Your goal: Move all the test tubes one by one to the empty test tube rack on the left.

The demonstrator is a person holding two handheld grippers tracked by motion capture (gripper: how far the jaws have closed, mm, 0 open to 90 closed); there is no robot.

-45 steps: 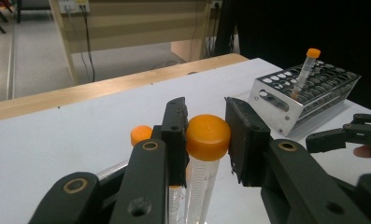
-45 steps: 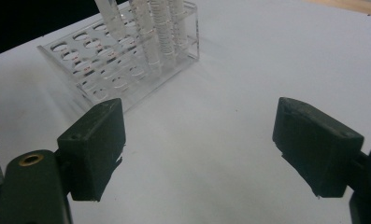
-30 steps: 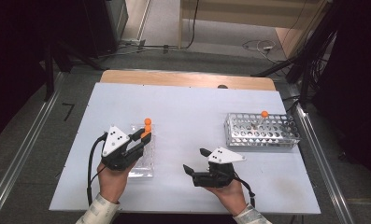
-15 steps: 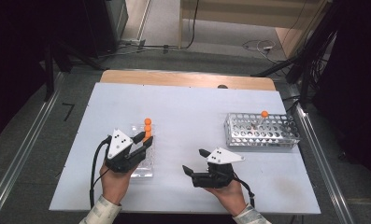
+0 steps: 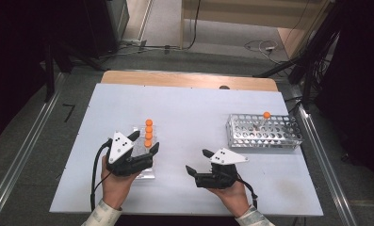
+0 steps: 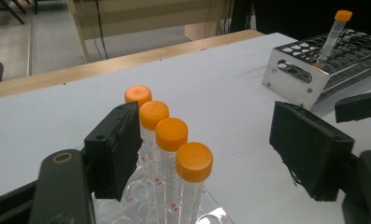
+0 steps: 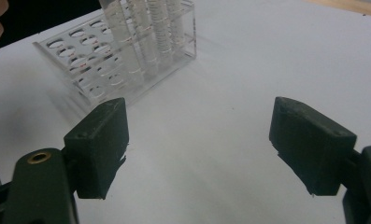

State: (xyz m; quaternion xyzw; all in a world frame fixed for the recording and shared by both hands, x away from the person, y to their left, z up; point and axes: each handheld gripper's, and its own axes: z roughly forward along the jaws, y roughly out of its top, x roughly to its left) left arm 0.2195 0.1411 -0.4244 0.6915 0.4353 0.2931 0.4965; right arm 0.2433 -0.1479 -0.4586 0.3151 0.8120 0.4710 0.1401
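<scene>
Left gripper view is showing the left gripper (image 6: pixel 220 154) with its fingers released and just having been opening, the row of four orange-capped tubes (image 6: pixel 171 135) standing between them but hugging the left finger (image 6: pixel 113 149); no pad is pressing on a tube. The tubes are standing upright in the clear rack (image 5: pixel 144 155) at the left of the bench (image 5: pixel 194 108), so their long axis is running straight up, across the line of the fingers. The nearest tube (image 6: pixel 194 163) is sitting closest to the gripper, with the other three receding in a line behind it.

In the high view the left gripper (image 5: pixel 144 143) is hovering right at the clear rack, while the right gripper (image 5: pixel 199 162) is resting apart toward the middle of the bench, its fingers also spread and holding nothing. The metal rack (image 5: pixel 262 132), carrying one orange-capped tube (image 5: pixel 264 117), is lying well off at the right.

As I judge it, the left hand is much the nearer to the four tubes, and any grasp is depending on centring one cap between the fingers, since the row is now sitting off to one side.
</scene>
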